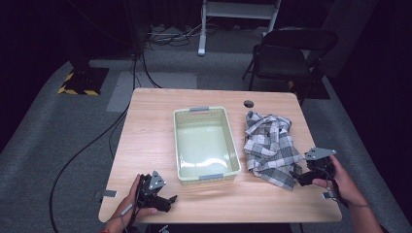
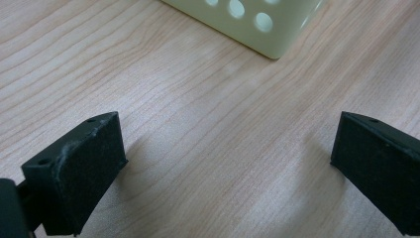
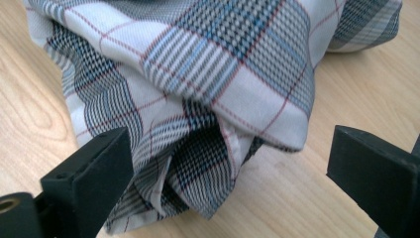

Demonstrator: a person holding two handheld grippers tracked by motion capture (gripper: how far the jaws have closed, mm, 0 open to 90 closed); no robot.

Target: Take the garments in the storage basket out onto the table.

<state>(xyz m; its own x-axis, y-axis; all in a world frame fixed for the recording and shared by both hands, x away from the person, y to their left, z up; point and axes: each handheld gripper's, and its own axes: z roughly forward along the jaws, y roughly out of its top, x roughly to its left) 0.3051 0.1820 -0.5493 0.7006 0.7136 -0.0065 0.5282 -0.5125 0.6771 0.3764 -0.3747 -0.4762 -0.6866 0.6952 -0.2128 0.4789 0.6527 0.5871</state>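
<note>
A crumpled plaid cloth in white, grey and blue lies on the wooden table, just right of a pale green plastic basket that holds nothing. My right gripper is at the cloth's near right corner, open; in the right gripper view the cloth's folded edge lies between and just beyond its spread jaws. My left gripper rests near the table's front left edge, open, with bare wood between its jaws and the basket's perforated corner ahead.
A dark round cable hole sits at the table's far edge. Behind the table stand a black folding chair and a white stand; cables run over the grey carpet at the left.
</note>
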